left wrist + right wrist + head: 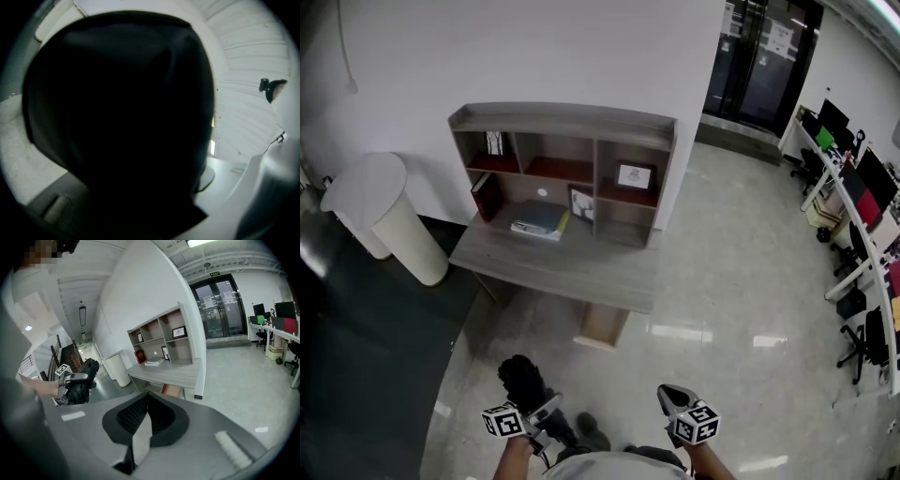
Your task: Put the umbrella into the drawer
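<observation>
Umbrella (523, 380), black and folded, sits clamped in the left gripper (542, 411), 2 jaws partly spread around it, well apart from the desk (562, 267). Right gripper (670, 398) empty, jaws together.

The umbrella (523, 380) is black, folded into a fat bundle and clamped in my left tongs (546, 409). It's off the floor, free end pointing ahead and up. It blacks out most of the left gripper view. The drawer (605, 325) is light wood, under the desk (553, 267) toward its right end, and looks pulled out partway. The two are well apart.
</observation>
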Available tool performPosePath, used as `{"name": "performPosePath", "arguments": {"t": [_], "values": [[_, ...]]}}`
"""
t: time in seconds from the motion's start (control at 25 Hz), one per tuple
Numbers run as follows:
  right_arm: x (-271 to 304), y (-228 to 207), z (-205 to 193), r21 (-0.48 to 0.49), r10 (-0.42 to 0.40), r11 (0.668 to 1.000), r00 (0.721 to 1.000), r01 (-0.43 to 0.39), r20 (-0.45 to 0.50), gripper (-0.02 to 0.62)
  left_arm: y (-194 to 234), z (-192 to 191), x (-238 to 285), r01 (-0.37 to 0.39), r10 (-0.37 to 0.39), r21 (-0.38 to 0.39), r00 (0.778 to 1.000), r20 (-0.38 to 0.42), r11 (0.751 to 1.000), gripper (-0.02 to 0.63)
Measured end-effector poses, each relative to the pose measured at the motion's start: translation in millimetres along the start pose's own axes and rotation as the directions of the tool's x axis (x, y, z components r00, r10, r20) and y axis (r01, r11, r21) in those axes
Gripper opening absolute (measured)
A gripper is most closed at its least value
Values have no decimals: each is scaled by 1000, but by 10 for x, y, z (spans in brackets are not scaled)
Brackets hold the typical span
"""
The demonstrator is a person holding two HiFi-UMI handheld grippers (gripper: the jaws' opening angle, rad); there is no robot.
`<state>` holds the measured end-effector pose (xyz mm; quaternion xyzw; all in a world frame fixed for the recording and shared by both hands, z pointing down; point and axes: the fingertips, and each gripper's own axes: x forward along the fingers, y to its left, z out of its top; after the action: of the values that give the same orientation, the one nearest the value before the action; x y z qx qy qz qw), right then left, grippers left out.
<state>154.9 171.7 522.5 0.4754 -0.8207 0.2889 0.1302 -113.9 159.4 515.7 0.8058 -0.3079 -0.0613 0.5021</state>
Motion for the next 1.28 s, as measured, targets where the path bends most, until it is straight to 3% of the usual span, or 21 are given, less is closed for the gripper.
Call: {"name": "performPosePath", "arguments": {"t": [0.32, 0.72, 1.04, 1.28], "values": [[276, 23, 159, 35, -60, 998, 998, 59, 24, 5, 390, 323, 5, 4, -4, 5, 1000, -21, 1000, 242], [448, -215, 236, 52, -97, 994, 995, 97, -2, 5, 525, 304, 336, 2, -2, 2, 997, -82, 1000, 242], [967, -542, 406, 27, -7, 1000, 999, 9, -54, 5, 644, 413, 765, -63, 65, 28, 994, -89, 998, 242], [1443, -951, 689, 0, 75, 997, 991, -75, -107, 5, 743, 574, 1218, -118, 118, -13, 992, -44, 993, 242]]}}
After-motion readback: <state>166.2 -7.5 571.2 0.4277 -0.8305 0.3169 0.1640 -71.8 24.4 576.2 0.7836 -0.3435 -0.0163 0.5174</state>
